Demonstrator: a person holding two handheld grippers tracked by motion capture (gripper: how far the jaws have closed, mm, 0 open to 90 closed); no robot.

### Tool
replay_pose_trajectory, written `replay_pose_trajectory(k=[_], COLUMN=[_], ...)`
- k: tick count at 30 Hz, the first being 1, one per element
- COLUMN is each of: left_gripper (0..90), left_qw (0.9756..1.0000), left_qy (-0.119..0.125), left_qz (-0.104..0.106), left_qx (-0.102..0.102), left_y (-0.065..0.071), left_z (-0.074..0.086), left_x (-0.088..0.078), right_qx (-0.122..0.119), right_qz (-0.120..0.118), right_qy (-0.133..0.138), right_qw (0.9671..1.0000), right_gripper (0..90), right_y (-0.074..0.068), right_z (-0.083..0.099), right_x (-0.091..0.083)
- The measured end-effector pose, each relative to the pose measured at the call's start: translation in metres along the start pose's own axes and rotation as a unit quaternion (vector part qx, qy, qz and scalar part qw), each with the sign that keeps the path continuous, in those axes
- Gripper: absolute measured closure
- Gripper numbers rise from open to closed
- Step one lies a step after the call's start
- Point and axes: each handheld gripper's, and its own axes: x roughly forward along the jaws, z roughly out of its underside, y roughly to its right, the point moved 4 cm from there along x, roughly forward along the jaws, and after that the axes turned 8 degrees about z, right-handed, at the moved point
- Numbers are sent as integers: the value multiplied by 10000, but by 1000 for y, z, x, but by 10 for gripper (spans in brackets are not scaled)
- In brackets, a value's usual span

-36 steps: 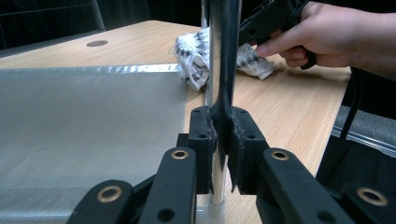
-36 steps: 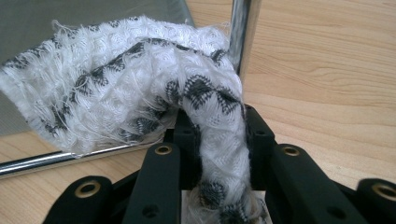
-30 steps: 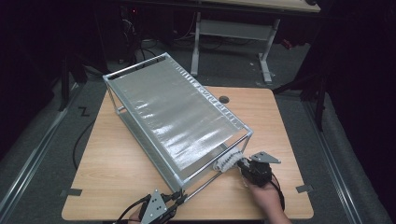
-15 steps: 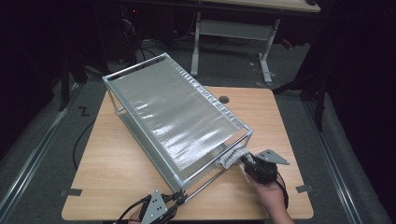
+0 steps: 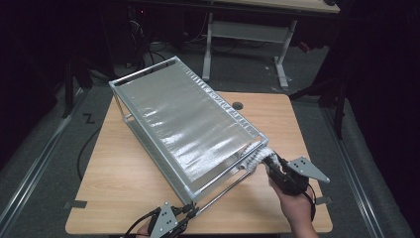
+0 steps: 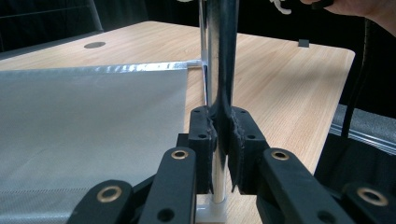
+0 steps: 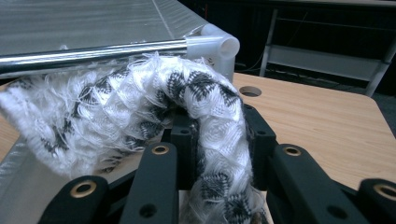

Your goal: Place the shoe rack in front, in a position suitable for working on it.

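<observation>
A metal rack [image 5: 183, 124] with a silver mesh sheet [image 6: 93, 121] on top lies tilted across the wooden table [image 5: 292, 124]. My left gripper [image 5: 185, 213] is at the table's front edge. In the left gripper view the left gripper [image 6: 223, 135] is shut on a chrome rack tube [image 6: 219, 56]. My right gripper [image 5: 270, 166] is at the rack's near right corner, shut on a white and black knitted cloth [image 5: 255, 157]. Seen from the right gripper [image 7: 217, 135], the cloth [image 7: 140, 98] bunches just under the chrome top bar [image 7: 93, 51] and its white corner joint [image 7: 219, 44].
A round cable hole [image 5: 237, 105] sits in the table behind the rack. Another desk's white legs [image 5: 247, 29] stand on the dark floor beyond. Tape marks [image 5: 75, 204] lie at the table's front corners. The right half of the table is bare wood.
My right gripper has risen with the cloth, from beside the rack's lower rod up to the top corner bar. The left gripper and the rack have stayed put.
</observation>
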Motion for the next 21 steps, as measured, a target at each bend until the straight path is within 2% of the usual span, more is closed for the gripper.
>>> replay_pose_trajectory(k=[7,13,17,21], left_gripper=[804,803,803,803], left_qw=[10000,10000,10000,10000], left_qy=[6,2,-6,-6], left_qz=[-3,4,8,13], left_qx=[9,15,25,28], left_y=[0,0,0,0], left_z=[0,0,0,-1], left_x=[1,1,1,1], right_qx=[-15,-82,-149,-235], right_qz=[28,19,3,-35], right_qy=[-143,-529,-898,-1346], right_qw=[9999,9986,9958,9906], right_gripper=[716,714,712,711], right_y=[2,3,4,4], right_z=[8,28,48,67], right_x=[6,20,33,45])
